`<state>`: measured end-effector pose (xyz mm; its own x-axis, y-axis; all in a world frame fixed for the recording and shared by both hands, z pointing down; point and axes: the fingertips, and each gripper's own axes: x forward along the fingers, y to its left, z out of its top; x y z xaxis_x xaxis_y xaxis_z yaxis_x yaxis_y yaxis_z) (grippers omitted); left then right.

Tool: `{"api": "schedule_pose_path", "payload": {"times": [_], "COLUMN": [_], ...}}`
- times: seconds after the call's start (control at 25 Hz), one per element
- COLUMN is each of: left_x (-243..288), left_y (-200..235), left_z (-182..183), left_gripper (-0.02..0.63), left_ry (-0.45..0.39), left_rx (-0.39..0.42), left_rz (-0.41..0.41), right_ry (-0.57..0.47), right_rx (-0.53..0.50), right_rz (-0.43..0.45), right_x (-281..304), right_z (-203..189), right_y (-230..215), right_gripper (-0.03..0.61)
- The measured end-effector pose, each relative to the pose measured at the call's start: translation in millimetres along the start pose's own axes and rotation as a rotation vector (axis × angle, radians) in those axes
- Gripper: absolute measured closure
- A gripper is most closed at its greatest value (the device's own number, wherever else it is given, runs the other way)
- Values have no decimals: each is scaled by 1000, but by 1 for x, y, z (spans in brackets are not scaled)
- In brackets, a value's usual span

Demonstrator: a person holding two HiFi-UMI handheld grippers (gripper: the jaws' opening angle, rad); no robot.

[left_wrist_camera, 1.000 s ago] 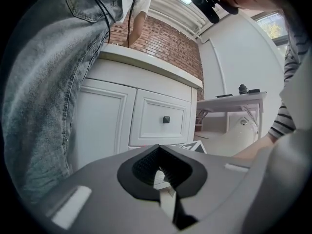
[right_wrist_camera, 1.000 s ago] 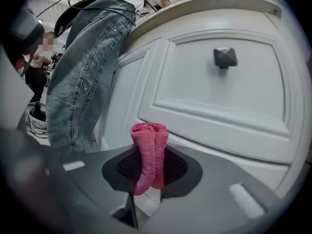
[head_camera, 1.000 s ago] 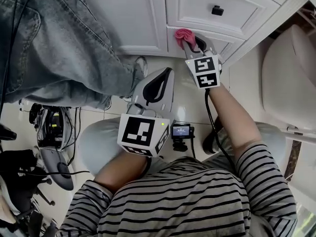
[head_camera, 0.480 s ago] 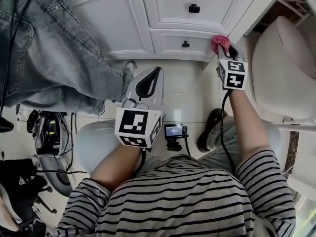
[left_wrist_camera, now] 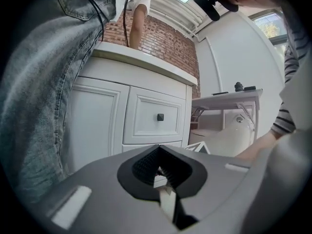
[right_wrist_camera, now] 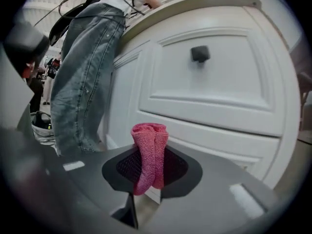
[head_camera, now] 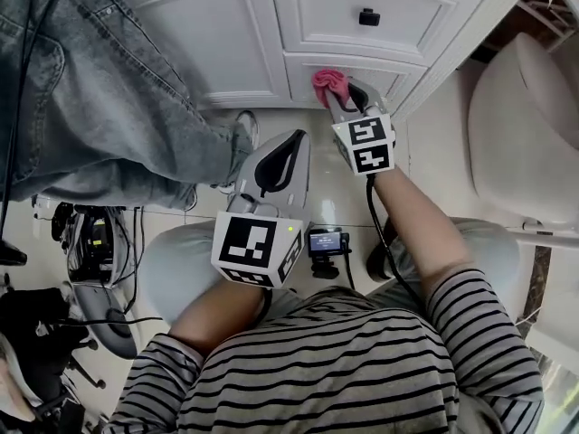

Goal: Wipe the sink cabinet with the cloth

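Observation:
The white sink cabinet point(head_camera: 213, 48) fills the top of the head view, with a black-knobbed drawer point(head_camera: 369, 16) and a lower drawer point(head_camera: 375, 72) under it. A bunched pink cloth point(head_camera: 329, 85) is pressed against the left part of the lower drawer front. My right gripper point(head_camera: 342, 96) is shut on it. In the right gripper view the cloth point(right_wrist_camera: 148, 152) stands up between the jaws of the right gripper point(right_wrist_camera: 148, 174), below the knob point(right_wrist_camera: 200, 53). My left gripper point(head_camera: 288, 147) hangs over the floor in front of the cabinet, shut and holding nothing; the left gripper point(left_wrist_camera: 159, 152) faces the drawer.
A person in jeans point(head_camera: 90, 80) stands close at the left, one shoe point(head_camera: 242, 134) near the cabinet base. A white toilet point(head_camera: 525, 125) sits at the right. A small camera device point(head_camera: 326, 240) lies on the tile floor, and cabled equipment point(head_camera: 90, 242) at the far left.
The right gripper with the cloth swept right to the cabinet's corner half a second ago, then came back left along the lower drawer. The left gripper has barely moved.

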<state>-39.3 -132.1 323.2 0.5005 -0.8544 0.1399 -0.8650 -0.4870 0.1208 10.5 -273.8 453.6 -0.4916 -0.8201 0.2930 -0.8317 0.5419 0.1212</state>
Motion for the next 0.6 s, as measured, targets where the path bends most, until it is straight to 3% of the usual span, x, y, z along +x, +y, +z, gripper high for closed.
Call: {"api": "schedule_pose_path", "payload": {"times": [0.12,0.28,0.6], "left_x": [-1,0,9], "left_y": [8,13,10], "left_z": [-1,2,-5], "left_gripper": [614,614,614], "left_ry": [10,18,27], "left_rx": [-21,-5,-17], "left_rz": [16,16,2], "right_ry": [67,124,128], "right_rx": [-13,-34,-35], "right_rz": [36,16,-40], "right_x": [37,59,5], "right_z": [-23,-42,-54], "right_y": [25,11,-36], "right_gripper": [491,491,492]}}
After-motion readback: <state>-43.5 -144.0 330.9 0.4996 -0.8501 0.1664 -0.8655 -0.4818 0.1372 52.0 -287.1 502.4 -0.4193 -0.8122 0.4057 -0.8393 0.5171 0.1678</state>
